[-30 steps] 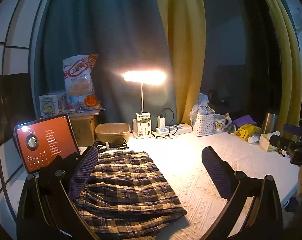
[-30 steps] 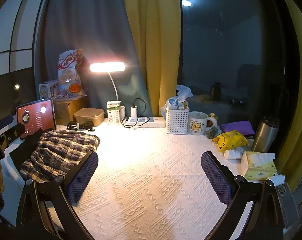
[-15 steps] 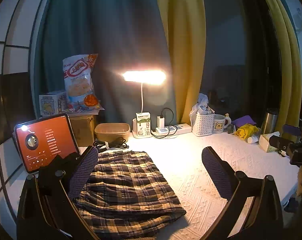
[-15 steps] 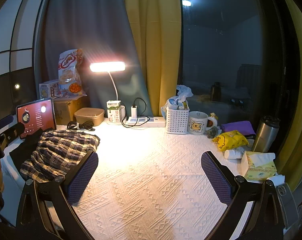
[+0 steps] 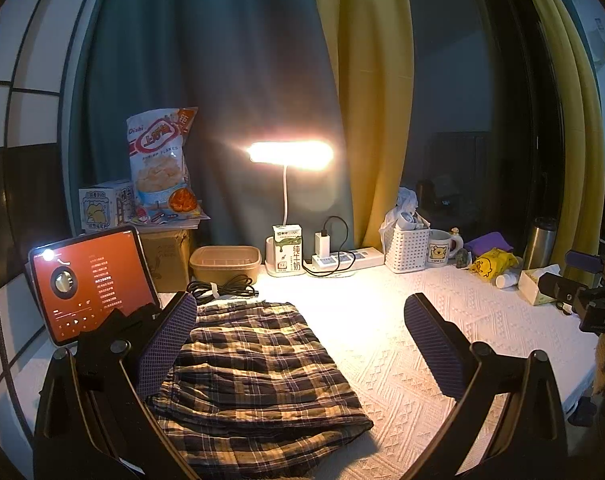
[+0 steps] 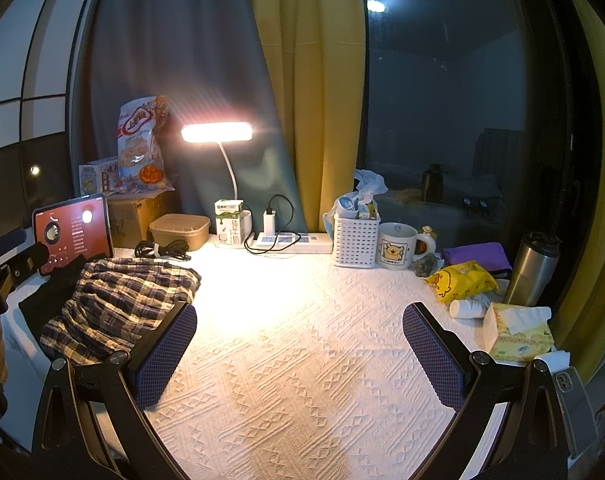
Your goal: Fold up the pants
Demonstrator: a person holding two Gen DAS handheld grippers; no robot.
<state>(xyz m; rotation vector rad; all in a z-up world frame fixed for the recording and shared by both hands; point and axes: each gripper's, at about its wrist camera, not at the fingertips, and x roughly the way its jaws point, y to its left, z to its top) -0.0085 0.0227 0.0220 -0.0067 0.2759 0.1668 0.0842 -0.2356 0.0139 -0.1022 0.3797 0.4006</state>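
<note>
Nothing is shifting much between the earlier pictures and now: both grippers are hanging where they were and the pants (image 5: 254,368) are lying in the same folded stack. The left gripper (image 5: 300,344) is hovering over the white textured cloth (image 5: 422,344), its jaws spread wide and gripping nothing; its left pad (image 5: 166,344) is showing over the near left edge of the pants, though whether it is touching the fabric I cannot tell. The right gripper (image 6: 298,356) is likewise standing wide open and holding nothing, pointing at bare cloth (image 6: 302,380) toward the middle of the table.

The pants are sitting folded into a plaid rectangle at the left side of the table, in front of the tablet (image 5: 90,280), which is glowing red. From the right wrist view the pants (image 6: 118,304) are lying well to the left of that gripper, partly behind its left finger, and seem to be resting on something dark. A coiled cable (image 5: 222,286) is lying just behind the pants, near a tan tub (image 5: 224,262). The lamp (image 5: 290,156) is shining over a milk carton (image 5: 288,250) and a power strip (image 5: 346,258). Further right a white basket (image 6: 354,240) and a mug (image 6: 398,246) are standing side by side, with a yellow packet (image 6: 462,280), a steel flask (image 6: 532,268) and a tissue box (image 6: 518,332) near the right edge.
</note>
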